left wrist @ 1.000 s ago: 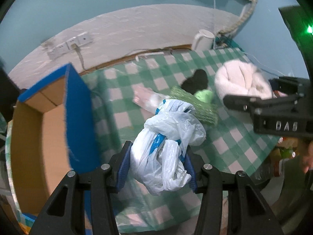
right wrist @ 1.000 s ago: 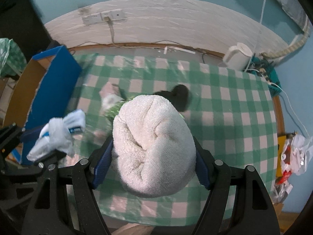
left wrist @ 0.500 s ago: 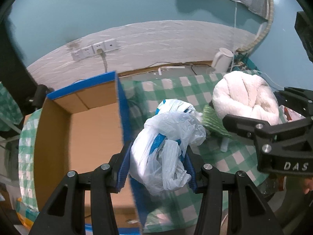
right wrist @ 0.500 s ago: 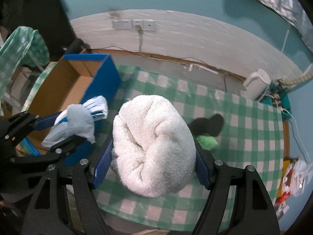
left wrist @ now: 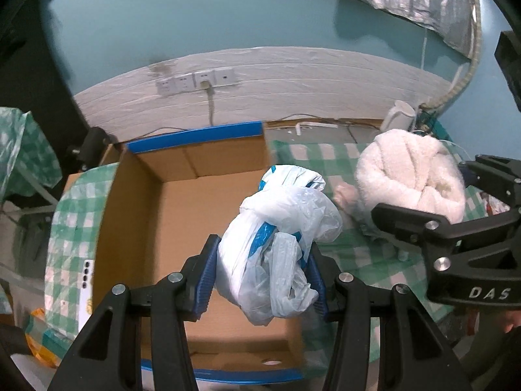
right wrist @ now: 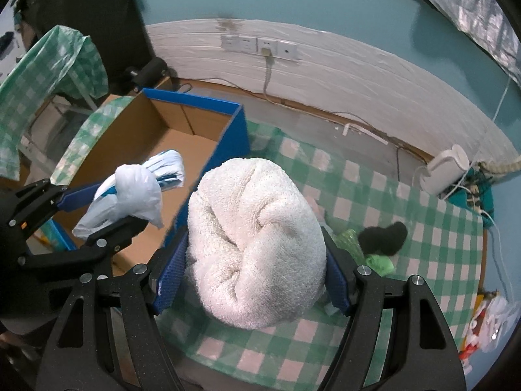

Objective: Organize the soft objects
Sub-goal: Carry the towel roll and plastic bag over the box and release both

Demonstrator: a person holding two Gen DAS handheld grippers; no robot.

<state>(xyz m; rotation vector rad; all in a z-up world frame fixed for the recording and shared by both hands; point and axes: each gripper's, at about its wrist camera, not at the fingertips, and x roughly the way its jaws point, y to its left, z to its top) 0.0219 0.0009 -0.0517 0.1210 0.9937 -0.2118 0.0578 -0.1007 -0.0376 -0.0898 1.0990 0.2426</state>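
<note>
My left gripper (left wrist: 262, 275) is shut on a crumpled white and blue plastic bag (left wrist: 276, 244) and holds it above the open cardboard box (left wrist: 182, 208) with blue outer walls. The bag also shows in the right wrist view (right wrist: 130, 192), over the box (right wrist: 146, 140). My right gripper (right wrist: 250, 280) is shut on a rolled white towel (right wrist: 254, 244) and holds it above the green checked tablecloth (right wrist: 407, 260), just right of the box. The towel also shows in the left wrist view (left wrist: 410, 176).
A black soft item (right wrist: 384, 236), a green soft item (right wrist: 379, 264) and a pink item (right wrist: 314, 203) lie on the cloth. A white kettle (right wrist: 444, 169) and cables sit at the table's back right. Wall sockets (right wrist: 260, 45) are behind. The box inside looks bare.
Both grippers have moved left with their loads. The bag went from above the tablecloth to above the box. The towel now hangs next to the box's right wall.
</note>
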